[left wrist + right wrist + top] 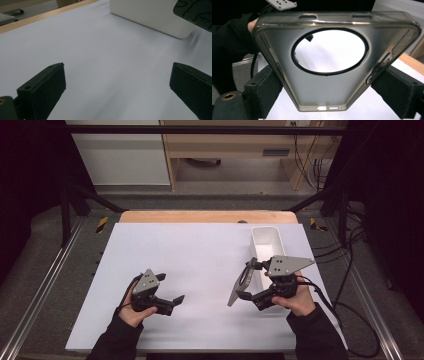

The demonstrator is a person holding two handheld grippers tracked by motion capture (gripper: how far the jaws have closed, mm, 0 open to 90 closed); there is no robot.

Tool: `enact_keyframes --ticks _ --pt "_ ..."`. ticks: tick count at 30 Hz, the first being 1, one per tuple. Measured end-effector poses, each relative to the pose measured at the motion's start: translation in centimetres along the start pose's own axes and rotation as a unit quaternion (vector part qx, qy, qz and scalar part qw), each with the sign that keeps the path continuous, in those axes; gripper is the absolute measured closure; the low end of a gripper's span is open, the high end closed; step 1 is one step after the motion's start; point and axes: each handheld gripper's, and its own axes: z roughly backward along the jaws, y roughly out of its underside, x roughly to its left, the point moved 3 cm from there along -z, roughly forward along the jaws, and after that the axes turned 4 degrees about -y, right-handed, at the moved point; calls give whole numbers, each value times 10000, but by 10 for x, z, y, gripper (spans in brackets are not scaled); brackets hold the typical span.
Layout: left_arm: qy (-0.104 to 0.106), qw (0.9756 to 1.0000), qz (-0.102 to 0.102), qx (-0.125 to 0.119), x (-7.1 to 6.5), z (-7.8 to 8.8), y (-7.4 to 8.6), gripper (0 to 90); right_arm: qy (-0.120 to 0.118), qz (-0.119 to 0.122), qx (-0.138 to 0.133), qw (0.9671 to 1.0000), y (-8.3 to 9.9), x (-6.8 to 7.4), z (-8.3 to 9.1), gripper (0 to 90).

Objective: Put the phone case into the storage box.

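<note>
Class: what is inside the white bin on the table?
The white bin shows bare inner walls at its far end. The right gripper and its phone case cover the near end, so that part stays unknown.

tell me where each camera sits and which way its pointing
High view: above the person's side of the table, looking forward and down on the white sheet; both forearms, the left gripper and right gripper show.
Left gripper view: on the left gripper, looking along its wide-apart jaws over the sheet to the white bin.
Right gripper view: on the right gripper, facing the clear phone case clamped between its jaws; a hand and sleeve behind.
Shared: the high view also shows the bin and the case.
</note>
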Motion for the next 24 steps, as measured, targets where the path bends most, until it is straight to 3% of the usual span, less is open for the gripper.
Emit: enact_keyframes --ticks 15,24 --pt "-606 9980 171 27 33 20 22 0 386 -117 -143 9991 -10 -5 8 117" --pt "-742 9967 325 8 42 23 31 0 568 -163 -222 9980 -18 -7 14 117"
